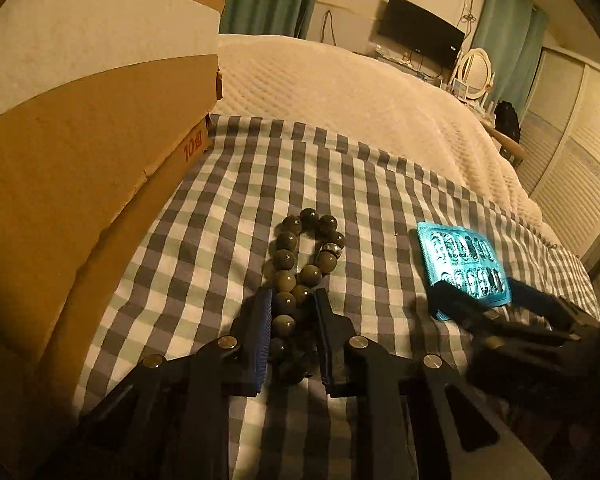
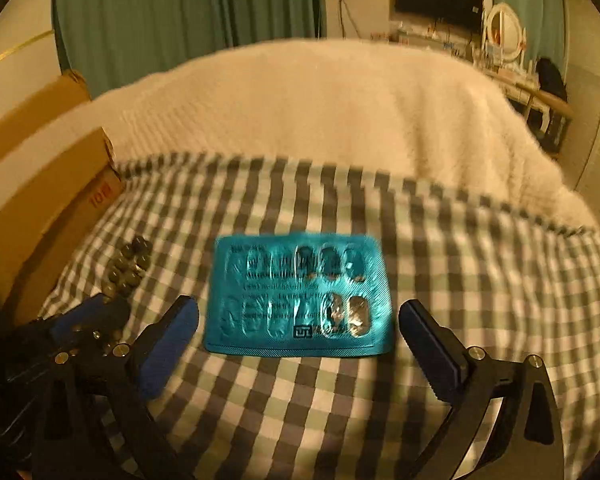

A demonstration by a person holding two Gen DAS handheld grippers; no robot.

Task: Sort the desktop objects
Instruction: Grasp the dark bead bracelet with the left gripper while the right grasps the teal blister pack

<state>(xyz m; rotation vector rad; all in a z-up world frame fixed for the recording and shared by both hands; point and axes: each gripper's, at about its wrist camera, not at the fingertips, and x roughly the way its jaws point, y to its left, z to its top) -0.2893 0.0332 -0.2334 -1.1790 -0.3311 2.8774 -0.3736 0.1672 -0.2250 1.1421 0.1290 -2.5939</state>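
Sorting looks barely begun: left gripper [image 1: 292, 312] clenches the bead bracelet [image 1: 300, 264]; right gripper [image 2: 300, 332] straddles the pill pack [image 2: 300, 300], released; box [image 1: 80, 160] at nine o'clock.

The left tongs [image 1: 292, 300] are showing two black plastic fingers [image 1: 332, 344], each lined on its inner face with a ribbed blue pad [image 1: 262, 336]. Round silver screw heads [image 1: 228, 343] are sitting at the black linkage joints behind them. The right tongs [image 2: 298, 330] are showing the same build: black fingers [image 2: 432, 348], blue pads [image 2: 168, 344], silver screws [image 2: 475, 353] and angular black struts with cut-out slots.
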